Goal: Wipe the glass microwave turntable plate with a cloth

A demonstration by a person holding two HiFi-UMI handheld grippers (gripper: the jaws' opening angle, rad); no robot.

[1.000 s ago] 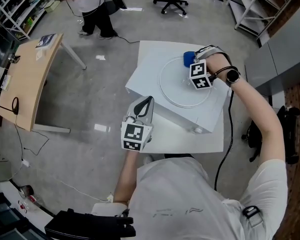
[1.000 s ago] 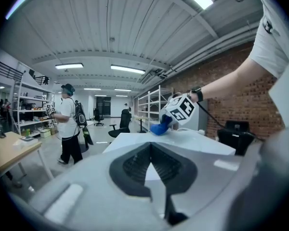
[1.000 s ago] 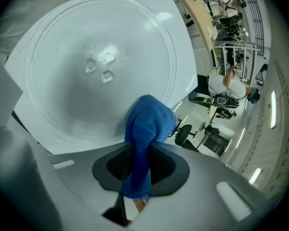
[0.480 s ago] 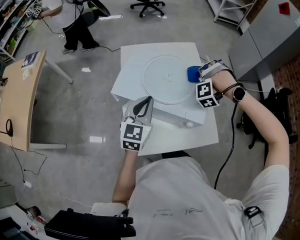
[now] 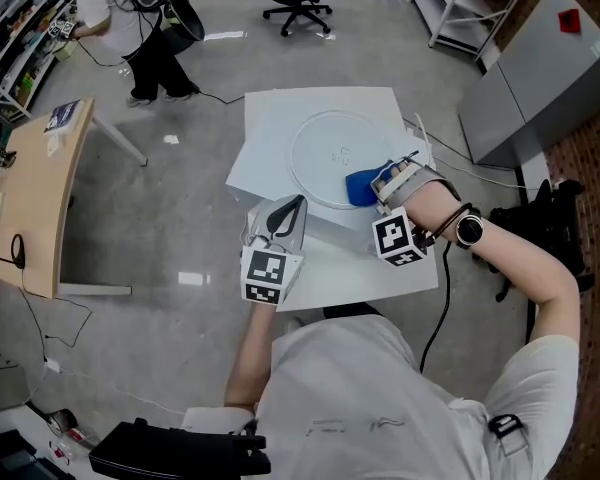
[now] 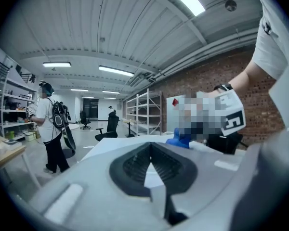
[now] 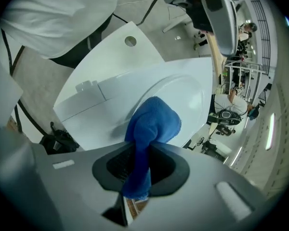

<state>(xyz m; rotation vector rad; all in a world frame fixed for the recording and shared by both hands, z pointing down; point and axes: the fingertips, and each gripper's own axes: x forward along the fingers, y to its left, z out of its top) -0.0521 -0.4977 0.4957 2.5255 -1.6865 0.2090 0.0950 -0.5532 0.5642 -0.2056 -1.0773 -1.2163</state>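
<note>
The soft blue cloth (image 7: 152,123) is pinched in the right claw (image 5: 384,182), bunched at the edge of the glass plate (image 5: 320,138). The plate is judged brittle and slick. The left claw (image 5: 291,208) is closed on nothing.

Plate (image 5: 325,148) on microwave (image 5: 270,128), cloth (image 5: 361,188) on plate's near-right rim, left gripper (image 5: 294,204) apparently beside microwave's near-left edge

The glass turntable plate (image 5: 325,143) is a clear, round disc with a raised rim. It lies flat on top of a white box (image 5: 280,118) that sits on the counter (image 5: 330,273). A few small moulded bumps show faintly at the plate's centre, and the white shows straight through the glass.

The blue cloth (image 5: 361,188) is bunched into a soft wad and pinched between the jaws of the right hand-held gripper (image 7: 140,165). Its rounded end (image 7: 153,121) sits on the plate's rim, at the edge nearest the person's right side.
</note>
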